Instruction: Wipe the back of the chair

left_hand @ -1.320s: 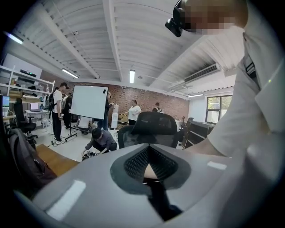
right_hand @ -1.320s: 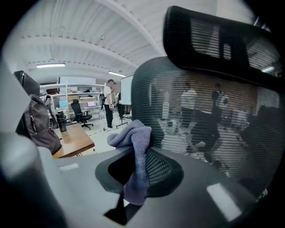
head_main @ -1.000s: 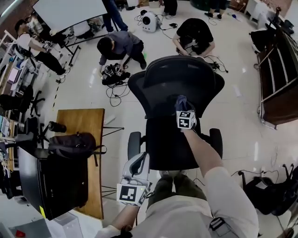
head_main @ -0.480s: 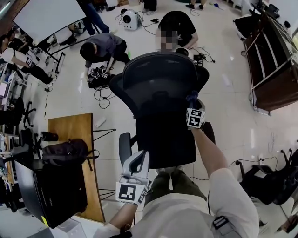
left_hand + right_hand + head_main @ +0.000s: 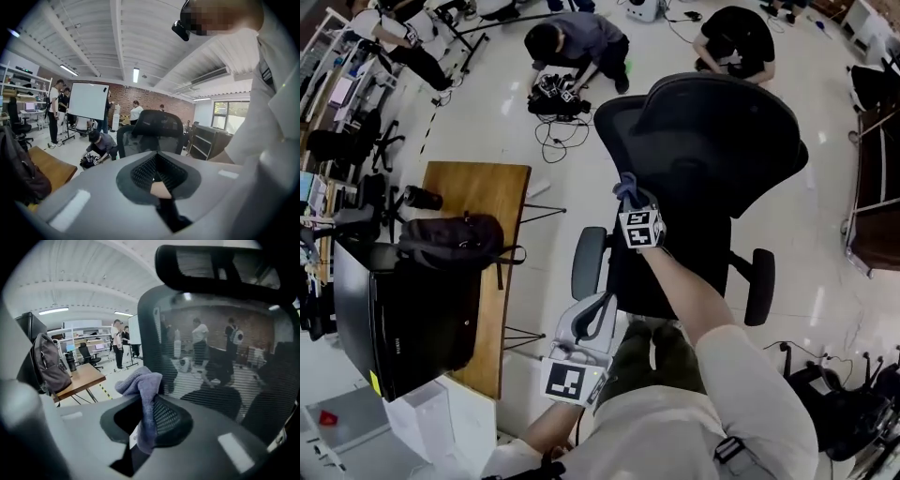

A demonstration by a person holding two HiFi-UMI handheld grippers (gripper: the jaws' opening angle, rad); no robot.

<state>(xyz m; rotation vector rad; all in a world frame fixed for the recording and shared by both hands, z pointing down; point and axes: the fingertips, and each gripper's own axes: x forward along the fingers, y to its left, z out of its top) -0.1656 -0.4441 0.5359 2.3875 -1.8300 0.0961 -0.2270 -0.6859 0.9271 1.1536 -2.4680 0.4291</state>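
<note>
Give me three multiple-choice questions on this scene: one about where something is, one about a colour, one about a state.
1. Where does the backpack lie? A on the wooden table; B on the chair seat; C on the floor.
2. What colour is the cloth? A yellow; B bluish-purple; C white.
3. How do the jaws of the right gripper stand? A wide apart, empty; B shut on the cloth; C shut on an armrest.
Key: 1 A, it sits on the tabletop; 2 B, plain in the right gripper view; 3 B, the cloth is pinched between them.
</note>
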